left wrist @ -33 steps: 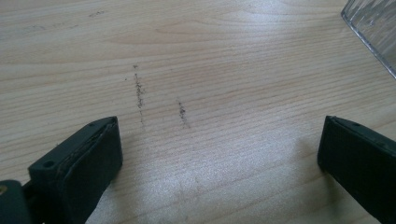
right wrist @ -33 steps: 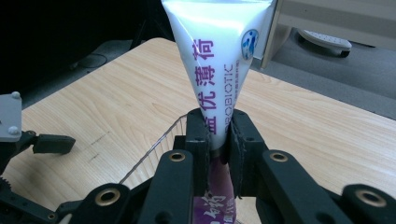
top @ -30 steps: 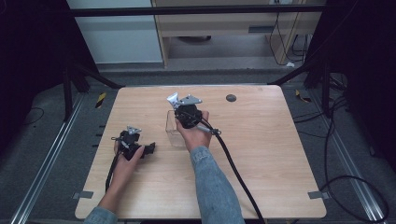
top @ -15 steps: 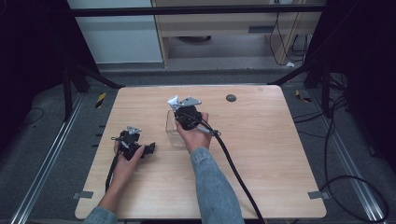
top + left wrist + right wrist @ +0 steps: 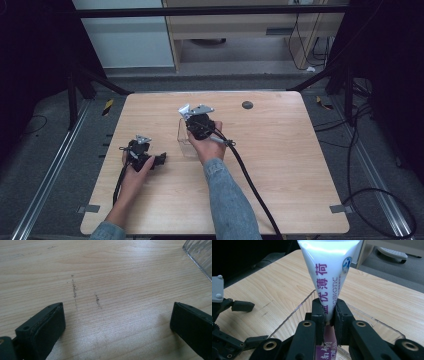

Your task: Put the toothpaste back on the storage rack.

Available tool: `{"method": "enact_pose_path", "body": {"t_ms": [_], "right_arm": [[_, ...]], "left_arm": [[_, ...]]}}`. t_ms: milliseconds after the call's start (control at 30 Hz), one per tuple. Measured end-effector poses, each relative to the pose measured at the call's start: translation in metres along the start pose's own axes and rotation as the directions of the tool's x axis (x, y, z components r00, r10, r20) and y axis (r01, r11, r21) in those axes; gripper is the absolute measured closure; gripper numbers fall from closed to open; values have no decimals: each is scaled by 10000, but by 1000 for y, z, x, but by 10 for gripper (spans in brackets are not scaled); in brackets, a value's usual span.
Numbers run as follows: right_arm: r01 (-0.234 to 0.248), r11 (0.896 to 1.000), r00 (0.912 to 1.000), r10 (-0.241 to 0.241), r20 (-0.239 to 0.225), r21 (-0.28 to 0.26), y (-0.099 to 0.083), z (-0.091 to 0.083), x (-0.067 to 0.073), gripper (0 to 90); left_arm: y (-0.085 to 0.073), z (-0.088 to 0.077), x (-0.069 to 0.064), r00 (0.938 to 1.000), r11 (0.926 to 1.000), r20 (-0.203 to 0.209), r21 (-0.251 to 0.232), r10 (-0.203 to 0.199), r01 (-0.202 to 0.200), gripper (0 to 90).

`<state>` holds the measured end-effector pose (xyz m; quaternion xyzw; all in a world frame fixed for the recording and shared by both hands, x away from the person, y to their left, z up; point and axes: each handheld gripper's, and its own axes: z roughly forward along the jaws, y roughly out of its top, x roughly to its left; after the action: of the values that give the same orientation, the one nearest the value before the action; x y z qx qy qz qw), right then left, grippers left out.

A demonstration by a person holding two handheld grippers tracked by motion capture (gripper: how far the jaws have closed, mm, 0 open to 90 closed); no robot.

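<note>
Tube (image 5: 329, 277) — top cut off, perhaps toothpaste — in right tool (image 5: 329, 312).

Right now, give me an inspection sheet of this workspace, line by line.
Surface: wooden table, light grain, a few dark scuff marks.
Job's things: white tube with purple print, clamped near its narrow end, over a clear ribbed plastic box that stands on the table.
Clutter: small dark round mark or disc near the far edge; what it is cannot be told.
Grippers: right gripper shut on the tube; left gripper low over the table, jaws wide apart, nothing between them.
Cables: black cable trails from the right gripper to the near edge; more cables on the floor at the right.
Surroundings: grey floor, metal rails, a cabinet beyond the table.
</note>
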<state>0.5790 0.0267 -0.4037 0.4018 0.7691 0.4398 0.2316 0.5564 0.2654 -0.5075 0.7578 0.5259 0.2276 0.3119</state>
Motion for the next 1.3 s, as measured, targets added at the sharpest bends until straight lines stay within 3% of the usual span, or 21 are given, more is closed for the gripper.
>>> {"method": "enact_pose_path", "body": {"t_ms": [567,1300], "right_arm": [[557,9977,9984,-554,-78,390,7,9,7,794],[613,9970,9981,-610,-92,471,10,18,8,791]], "left_arm": [[0,0,0,10000,10000,4,-2,4,-4,0],[0,0,0,10000,10000,25,-11,12,-12,0]]}}
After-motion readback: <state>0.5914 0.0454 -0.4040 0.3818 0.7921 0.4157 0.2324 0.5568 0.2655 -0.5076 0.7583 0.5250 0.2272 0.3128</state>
